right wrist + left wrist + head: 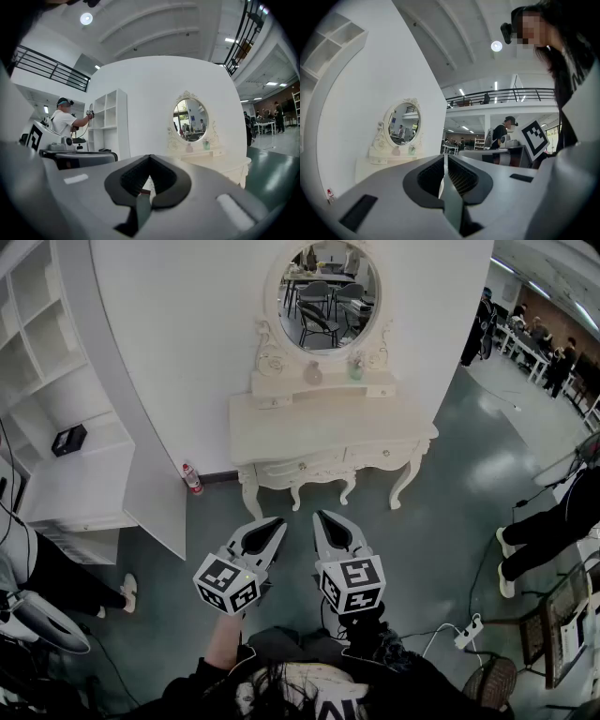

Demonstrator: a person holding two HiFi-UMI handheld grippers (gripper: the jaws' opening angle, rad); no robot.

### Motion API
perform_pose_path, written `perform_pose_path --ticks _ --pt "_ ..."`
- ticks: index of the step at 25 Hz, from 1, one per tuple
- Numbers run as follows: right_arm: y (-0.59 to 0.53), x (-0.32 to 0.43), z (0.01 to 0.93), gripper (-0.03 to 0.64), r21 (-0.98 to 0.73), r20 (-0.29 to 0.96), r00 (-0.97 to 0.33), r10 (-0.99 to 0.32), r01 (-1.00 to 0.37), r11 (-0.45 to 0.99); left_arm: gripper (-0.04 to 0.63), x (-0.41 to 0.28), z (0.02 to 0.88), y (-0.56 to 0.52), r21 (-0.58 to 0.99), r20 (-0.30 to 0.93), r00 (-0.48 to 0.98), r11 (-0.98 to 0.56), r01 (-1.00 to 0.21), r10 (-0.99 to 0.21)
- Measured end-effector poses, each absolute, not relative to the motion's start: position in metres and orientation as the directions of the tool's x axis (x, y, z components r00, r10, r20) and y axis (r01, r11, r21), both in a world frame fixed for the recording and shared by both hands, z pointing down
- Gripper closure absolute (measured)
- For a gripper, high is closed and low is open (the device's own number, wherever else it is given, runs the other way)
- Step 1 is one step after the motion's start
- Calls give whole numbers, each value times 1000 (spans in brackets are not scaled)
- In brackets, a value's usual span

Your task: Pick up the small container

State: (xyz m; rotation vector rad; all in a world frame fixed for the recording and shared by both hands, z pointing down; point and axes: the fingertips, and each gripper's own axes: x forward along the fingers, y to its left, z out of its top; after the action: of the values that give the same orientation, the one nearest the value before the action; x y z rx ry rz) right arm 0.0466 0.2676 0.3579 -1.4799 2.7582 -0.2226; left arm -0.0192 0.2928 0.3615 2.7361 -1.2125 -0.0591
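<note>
- The left gripper (278, 521) is held level, its fingers (433, 174) closed together with nothing between them.
- The right gripper (150, 157) is also level, its fingers closed on themselves and empty.
- The two grippers sit side by side low in the head view, near each other but not touching. Both point toward a white ornate bench (281, 432) that stands against the wall.
- An oval mirror (328, 296) rises from the back of the bench, with a narrow raised ledge (281, 383) below it.
- Two small items stand upright on that ledge, a pink container (313, 374) and, to its right, a green container (355, 368). They are apart from each other.
- Which of the two the task means cannot be determined.
- Both containers are well apart from either pair of fingers, beyond the bench top and a stretch of floor (441, 521). Neither is touched.
- In the right gripper view the containers appear above and right of the finger tips, and in the left gripper view above and left of them.
- A white shelf unit (56, 381) stands at left.
</note>
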Motion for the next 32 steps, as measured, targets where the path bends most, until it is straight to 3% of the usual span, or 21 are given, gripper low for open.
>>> perform_pose_path --ticks 17,32 --pt "241 117 361 609 -111 37 -565 -824 -822 559 592 50 371 269 153 19 674 -664 -732 -738" --pt "195 118 384 609 -147 72 -595 -801 -800 581 592 48 393 229 167 89 642 -624 -764 -762"
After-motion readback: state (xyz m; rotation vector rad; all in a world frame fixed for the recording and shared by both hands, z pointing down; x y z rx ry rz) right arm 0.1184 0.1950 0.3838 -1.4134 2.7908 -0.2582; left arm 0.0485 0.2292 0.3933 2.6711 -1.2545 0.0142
